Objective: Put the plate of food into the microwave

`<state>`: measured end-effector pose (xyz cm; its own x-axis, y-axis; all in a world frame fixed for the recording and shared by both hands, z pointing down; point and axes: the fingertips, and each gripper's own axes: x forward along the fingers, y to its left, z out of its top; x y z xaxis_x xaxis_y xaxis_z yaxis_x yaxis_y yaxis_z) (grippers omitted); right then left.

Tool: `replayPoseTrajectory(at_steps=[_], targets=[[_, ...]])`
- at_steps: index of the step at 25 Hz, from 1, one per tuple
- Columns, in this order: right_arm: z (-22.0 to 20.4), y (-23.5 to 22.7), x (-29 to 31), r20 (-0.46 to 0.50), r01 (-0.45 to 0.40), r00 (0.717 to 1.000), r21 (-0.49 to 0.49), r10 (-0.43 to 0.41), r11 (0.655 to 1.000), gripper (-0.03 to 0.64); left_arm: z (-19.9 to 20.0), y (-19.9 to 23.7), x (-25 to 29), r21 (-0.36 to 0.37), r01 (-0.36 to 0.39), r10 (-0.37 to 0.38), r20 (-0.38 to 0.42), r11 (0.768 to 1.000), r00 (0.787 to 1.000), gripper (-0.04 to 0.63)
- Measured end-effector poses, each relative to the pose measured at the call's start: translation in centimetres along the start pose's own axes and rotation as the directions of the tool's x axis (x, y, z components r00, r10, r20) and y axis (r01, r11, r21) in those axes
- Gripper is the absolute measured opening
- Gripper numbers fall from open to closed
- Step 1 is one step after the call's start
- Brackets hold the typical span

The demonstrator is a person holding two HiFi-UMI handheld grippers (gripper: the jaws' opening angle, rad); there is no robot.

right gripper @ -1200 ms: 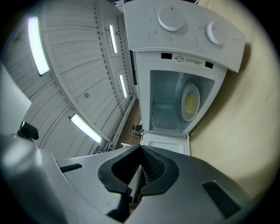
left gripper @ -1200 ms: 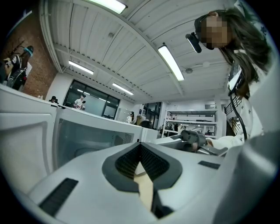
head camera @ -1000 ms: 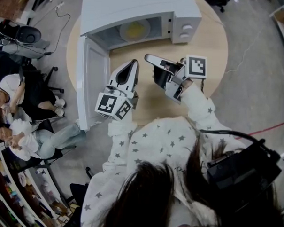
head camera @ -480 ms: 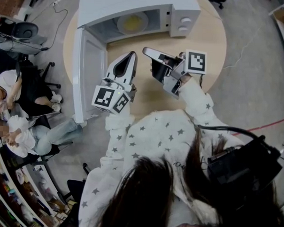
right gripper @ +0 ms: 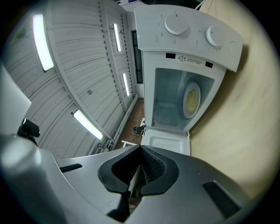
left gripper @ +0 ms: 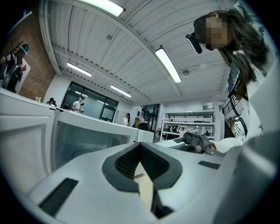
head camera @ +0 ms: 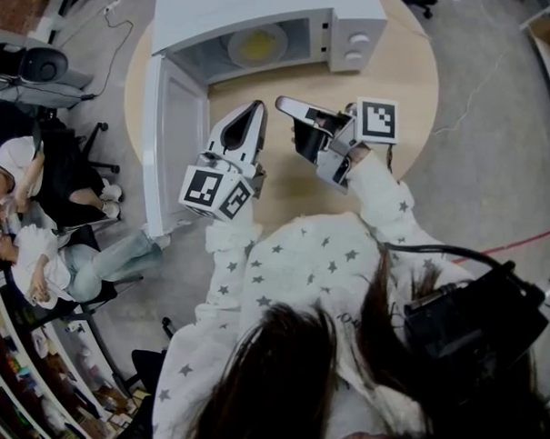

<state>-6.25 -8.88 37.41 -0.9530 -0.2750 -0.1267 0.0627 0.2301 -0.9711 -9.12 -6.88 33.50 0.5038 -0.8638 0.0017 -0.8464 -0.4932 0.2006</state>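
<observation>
The white microwave (head camera: 266,9) stands at the far side of the round wooden table (head camera: 404,79) with its door (head camera: 174,137) swung wide to the left. Inside it lies the plate of yellow food (head camera: 257,45), which also shows in the right gripper view as a plate (right gripper: 191,99) in the open cavity. My left gripper (head camera: 255,109) hovers shut and empty in front of the cavity, beside the door. My right gripper (head camera: 285,103) is shut and empty too, just right of the left one, pointing at the microwave (right gripper: 192,39). In the left gripper view the jaws of the left gripper (left gripper: 141,164) meet.
The open door (right gripper: 166,142) juts past the table's left edge. Bare tabletop (right gripper: 245,131) lies to the right of the microwave. People sit on chairs (head camera: 40,186) on the floor to the left. A cable (head camera: 119,43) runs across the floor there.
The head view has shifted a little. Both grippers keep about the same place in front of the microwave, and both stay shut.
</observation>
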Motion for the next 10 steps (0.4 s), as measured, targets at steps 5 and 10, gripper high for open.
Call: replayPoseTrajectory(at_steps=[5, 10], targets=[[-0.06, 0.02, 0.02, -0.008, -0.006, 1.000, -0.012, 0.006, 1.000, 0.006, -0.17, -0.02, 0.11, 0.000, 0.002, -0.002, -0.002, 1.000, 1.000, 0.002], [-0.27, -0.03, -0.07, -0.010, -0.006, 1.000, -0.003, 0.006, 1.000, 0.006, -0.23, -0.12, -0.03, -0.004, 0.001, -0.001, -0.005, 1.000, 1.000, 0.002]])
